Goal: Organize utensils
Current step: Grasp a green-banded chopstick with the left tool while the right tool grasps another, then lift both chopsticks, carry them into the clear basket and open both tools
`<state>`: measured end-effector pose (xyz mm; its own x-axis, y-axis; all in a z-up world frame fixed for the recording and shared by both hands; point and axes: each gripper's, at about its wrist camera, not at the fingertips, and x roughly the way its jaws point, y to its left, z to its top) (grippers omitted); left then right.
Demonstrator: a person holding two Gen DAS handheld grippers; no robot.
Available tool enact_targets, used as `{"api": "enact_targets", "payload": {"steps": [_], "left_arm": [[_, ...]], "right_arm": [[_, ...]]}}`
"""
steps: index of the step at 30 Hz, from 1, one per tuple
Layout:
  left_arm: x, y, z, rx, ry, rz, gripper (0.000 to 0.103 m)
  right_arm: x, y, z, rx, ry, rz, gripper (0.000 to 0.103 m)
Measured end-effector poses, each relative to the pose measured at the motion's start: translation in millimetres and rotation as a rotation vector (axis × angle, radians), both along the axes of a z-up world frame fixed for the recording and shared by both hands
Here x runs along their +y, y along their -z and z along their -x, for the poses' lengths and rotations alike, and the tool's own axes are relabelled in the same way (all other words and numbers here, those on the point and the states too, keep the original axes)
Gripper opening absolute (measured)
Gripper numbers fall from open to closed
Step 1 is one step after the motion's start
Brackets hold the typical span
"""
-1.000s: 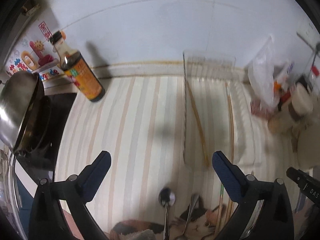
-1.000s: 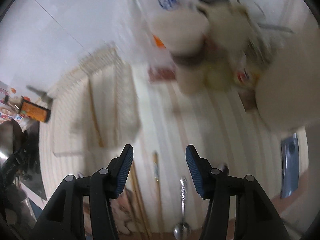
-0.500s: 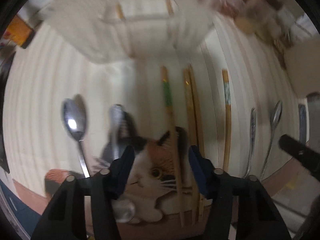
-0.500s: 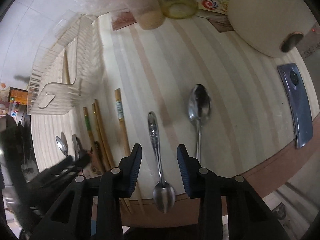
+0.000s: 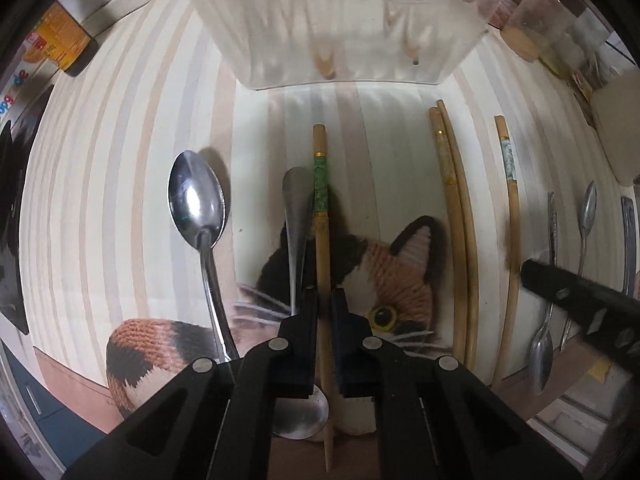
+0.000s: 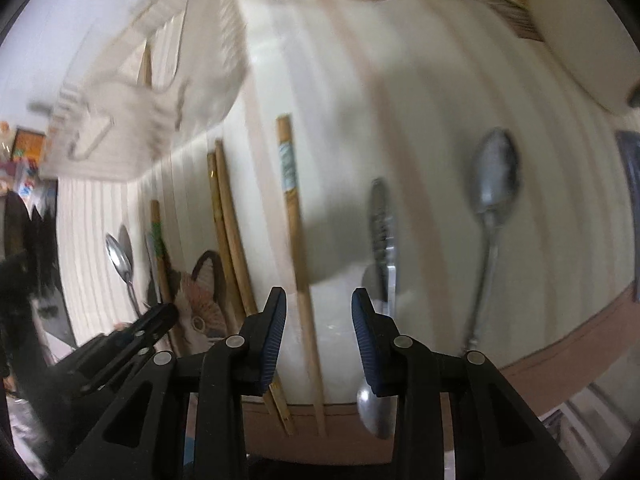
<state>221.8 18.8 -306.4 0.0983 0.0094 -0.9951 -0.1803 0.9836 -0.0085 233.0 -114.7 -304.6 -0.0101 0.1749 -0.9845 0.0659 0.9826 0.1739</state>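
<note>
My left gripper (image 5: pixel 325 294) points down at the striped table and is shut on a wooden chopstick with a green band (image 5: pixel 320 168), which runs between its pads over a cat-face mat (image 5: pixel 400 280). A spoon (image 5: pixel 196 200) lies to the left, and a second spoon (image 5: pixel 296 216) lies right beside the held chopstick. A chopstick pair (image 5: pixel 452 200) lies to the right. My right gripper (image 6: pixel 319 308) straddles a chopstick with a pale blue-green band (image 6: pixel 288 168). Its jaws are closing, with a gap still on both sides. Two spoons (image 6: pixel 382 220) (image 6: pixel 494 176) lie to its right.
A clear plastic basket (image 5: pixel 340 20) holding chopsticks stands just beyond the utensils. A sauce bottle (image 5: pixel 60 44) is at far left and jars (image 5: pixel 536 28) at far right. A white appliance (image 6: pixel 580 20) and a blue phone (image 6: pixel 630 168) sit to the right. The table's brown front edge (image 6: pixel 560 344) is close.
The left gripper dropped from facing the wall to the mat and shut on the green-banded chopstick. The right gripper sank, shifted left from the spoon handle to the chopstick, and narrowed.
</note>
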Motion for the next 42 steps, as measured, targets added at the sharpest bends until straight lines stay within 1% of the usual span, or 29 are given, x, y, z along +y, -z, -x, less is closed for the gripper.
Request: {"api": "enact_targets", "payload": {"steps": [1, 2, 3, 4, 5, 8, 11, 16, 19, 22, 25, 30, 32, 35, 37, 39, 42], "left_arm": [[-1, 0, -1, -0.001, 0.001, -0.001, 0.004], [-1, 0, -1, -0.003, 0.002, -0.007, 0.005], [-2, -1, -1, -0.006, 0.002, -0.011, 0.005], [-2, -1, 1, -0.007, 0.001, -0.013, 0.005], [-5, -2, 3, -0.008, 0.001, -0.015, 0.005], [-11, -1, 4, -0.009, -0.007, -0.014, 0.005], [-9, -1, 11, -0.016, -0.008, -0.009, 0.005], [-10, 0, 7, -0.014, -0.009, -0.009, 0.005], [-9, 0, 5, -0.01, -0.013, -0.009, 0.005], [-9, 1, 5, -0.009, -0.015, -0.01, 0.005], [-8, 1, 5, -0.008, -0.015, -0.012, 0.005], [-9, 2, 4, -0.004, -0.015, -0.015, 0.005], [-9, 1, 4, -0.005, -0.018, -0.021, 0.004], [-13, -12, 8, -0.038, -0.01, -0.048, 0.004], [-15, -30, 12, -0.086, 0.001, -0.068, 0.004], [-17, -51, 17, -0.134, 0.011, -0.088, 0.004], [-16, -76, 23, -0.186, 0.012, -0.096, 0.004]], "right_arm": [[6, 3, 1, 0.005, -0.025, 0.018, 0.034], [15, 2, 2, -0.017, -0.066, 0.06, 0.031], [20, 3, 2, -0.014, -0.098, 0.102, 0.026], [23, 3, 3, -0.018, -0.117, 0.138, 0.013], [24, 4, 4, -0.01, -0.128, 0.155, 0.007], [22, 3, 7, 0.006, -0.158, 0.197, 0.007], [19, 1, 9, 0.008, -0.175, 0.194, 0.007], [23, -2, 16, 0.002, -0.205, 0.23, 0.007], [29, -2, 22, -0.008, -0.209, 0.225, 0.008], [25, -2, 26, -0.006, -0.194, 0.2, 0.008], [20, 1, 18, 0.001, -0.188, 0.187, 0.008], [16, 0, 14, -0.002, -0.197, 0.195, 0.007], [14, 0, 13, -0.005, -0.181, 0.186, 0.007], [10, -4, 16, -0.003, -0.162, 0.17, 0.007], [5, -13, 18, -0.025, -0.154, 0.161, 0.006], [1, -26, 18, -0.057, -0.145, 0.147, 0.006], [-3, -49, 15, -0.107, -0.146, 0.134, 0.006]]}}
